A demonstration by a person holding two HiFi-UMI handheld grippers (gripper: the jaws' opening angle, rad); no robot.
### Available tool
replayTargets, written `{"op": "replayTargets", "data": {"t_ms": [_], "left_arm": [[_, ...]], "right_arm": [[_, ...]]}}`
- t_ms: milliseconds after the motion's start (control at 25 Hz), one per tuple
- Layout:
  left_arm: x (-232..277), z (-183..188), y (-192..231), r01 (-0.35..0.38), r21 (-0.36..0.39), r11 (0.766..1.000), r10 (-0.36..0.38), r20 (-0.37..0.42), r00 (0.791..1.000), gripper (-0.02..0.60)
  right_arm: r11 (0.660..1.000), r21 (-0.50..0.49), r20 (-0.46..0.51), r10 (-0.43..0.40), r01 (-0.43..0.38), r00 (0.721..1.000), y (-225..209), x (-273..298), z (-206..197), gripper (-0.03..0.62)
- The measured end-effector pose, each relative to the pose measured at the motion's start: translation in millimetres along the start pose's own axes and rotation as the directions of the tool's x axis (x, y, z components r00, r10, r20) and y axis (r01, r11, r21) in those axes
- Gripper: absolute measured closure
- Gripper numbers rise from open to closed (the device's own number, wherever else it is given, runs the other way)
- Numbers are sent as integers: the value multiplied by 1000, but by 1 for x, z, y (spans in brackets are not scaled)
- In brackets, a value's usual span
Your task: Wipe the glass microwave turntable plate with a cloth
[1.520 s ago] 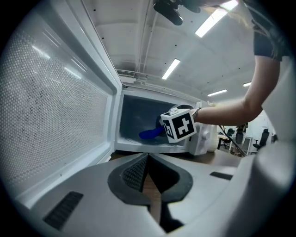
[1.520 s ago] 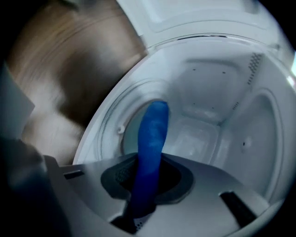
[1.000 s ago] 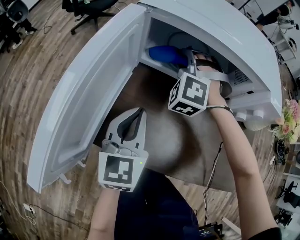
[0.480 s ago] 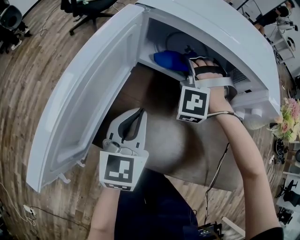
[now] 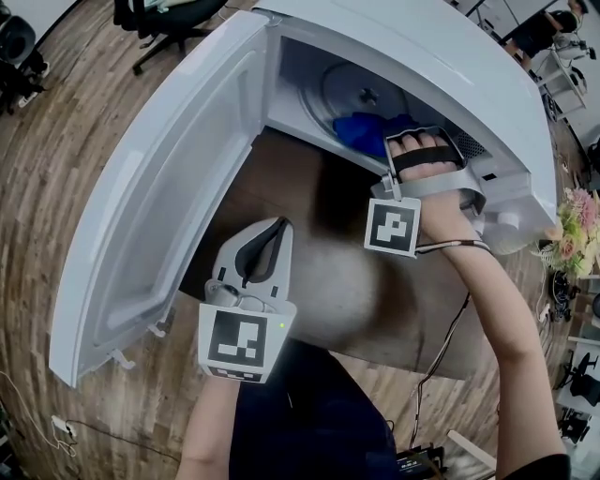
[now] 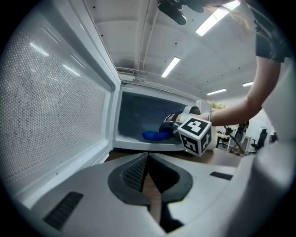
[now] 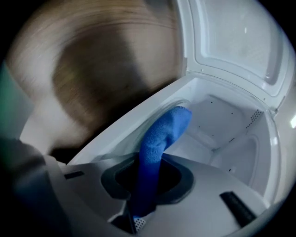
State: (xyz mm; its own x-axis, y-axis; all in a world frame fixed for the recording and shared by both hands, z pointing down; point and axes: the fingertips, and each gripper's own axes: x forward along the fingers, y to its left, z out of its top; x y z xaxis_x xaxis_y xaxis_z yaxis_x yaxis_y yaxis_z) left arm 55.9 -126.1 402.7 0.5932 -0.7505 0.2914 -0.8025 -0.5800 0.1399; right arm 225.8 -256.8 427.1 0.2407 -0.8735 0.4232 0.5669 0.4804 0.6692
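Note:
The round glass turntable plate [image 5: 352, 94] lies inside the open white microwave [image 5: 450, 66]. A blue cloth [image 5: 368, 131] rests on the plate's near right part. My right gripper [image 5: 386, 142] reaches into the cavity, shut on the blue cloth [image 7: 159, 139], which hangs out past the jaws toward the cavity floor. My left gripper [image 5: 277, 227] hovers over the brown table [image 5: 375, 281] in front of the microwave, shut with nothing between its jaws. From my left gripper [image 6: 148, 159] the cloth [image 6: 152, 135] and the right gripper's marker cube [image 6: 196, 135] show in the cavity.
The microwave door [image 5: 159, 197] stands swung wide open to the left, past the table's edge. Two knobs [image 5: 506, 234] sit on the microwave's right front. Flowers [image 5: 574, 246] stand at the far right. An office chair [image 5: 164, 19] is on the wooden floor behind.
My right gripper has swept the blue cloth to the right across the plate, uncovering more of the glass. The left gripper has stayed where it was.

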Motion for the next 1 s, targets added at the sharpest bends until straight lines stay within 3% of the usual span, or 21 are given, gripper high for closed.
{"op": "replayTargets", "data": {"t_ms": [160, 400, 1000], "left_arm": [[1, -1, -3, 9, 11, 1000, -9, -8, 1000, 577], [0, -3, -6, 16, 12, 1000, -16, -13, 1000, 577], [-15, 0, -9, 19, 36, 999, -18, -48, 999, 577]], "right_arm": [[992, -81, -85, 94, -101, 992, 22, -2, -14, 539], [965, -78, -159, 234, -249, 959, 42, -3, -25, 539], [957, -90, -156, 259, -275, 953, 45, -22, -21, 539]]}}
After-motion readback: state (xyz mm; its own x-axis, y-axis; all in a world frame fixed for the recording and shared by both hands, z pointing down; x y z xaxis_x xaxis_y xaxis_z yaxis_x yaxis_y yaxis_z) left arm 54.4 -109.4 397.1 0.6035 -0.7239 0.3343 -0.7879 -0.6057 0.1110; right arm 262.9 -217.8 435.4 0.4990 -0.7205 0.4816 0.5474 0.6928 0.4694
